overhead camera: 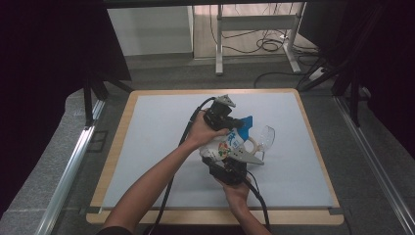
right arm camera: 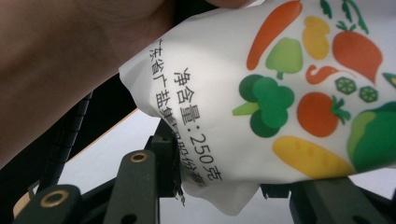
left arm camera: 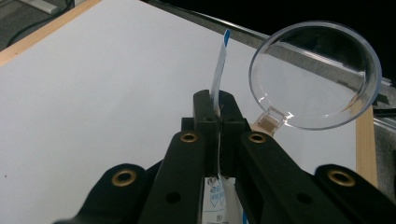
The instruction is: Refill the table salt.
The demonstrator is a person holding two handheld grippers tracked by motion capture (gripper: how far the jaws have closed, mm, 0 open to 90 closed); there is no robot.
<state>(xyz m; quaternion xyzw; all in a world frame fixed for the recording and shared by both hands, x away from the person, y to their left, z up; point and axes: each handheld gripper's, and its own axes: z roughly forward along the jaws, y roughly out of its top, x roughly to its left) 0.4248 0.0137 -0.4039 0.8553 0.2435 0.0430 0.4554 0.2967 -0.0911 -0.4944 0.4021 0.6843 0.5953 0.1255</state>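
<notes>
Pouch (overhead camera: 229, 147) between tools, lid (overhead camera: 266, 135) beside

We see the right gripper (right arm camera: 219, 186) clamping a veggie-print pouch (right arm camera: 261, 102), a hand (right arm camera: 60, 65) just behind.

One printed bag (overhead camera: 229, 145), one clear lid (left arm camera: 315, 76) — two hand-held grippers (overhead camera: 234, 122)

In the right gripper view the printed pouch (right arm camera: 261, 107) runs off the top and right edges, and it covers the tips of the right gripper (right arm camera: 219, 186), so how those jaws stand cannot be told. A hand (right arm camera: 60, 70) (cut off at the left and top edges) blocks what lies behind it. In the left gripper view the pouch's lower part is hidden between the black jaws, and its small print is unreadable. In the high view the pouch's lettering is too small to read.
</notes>
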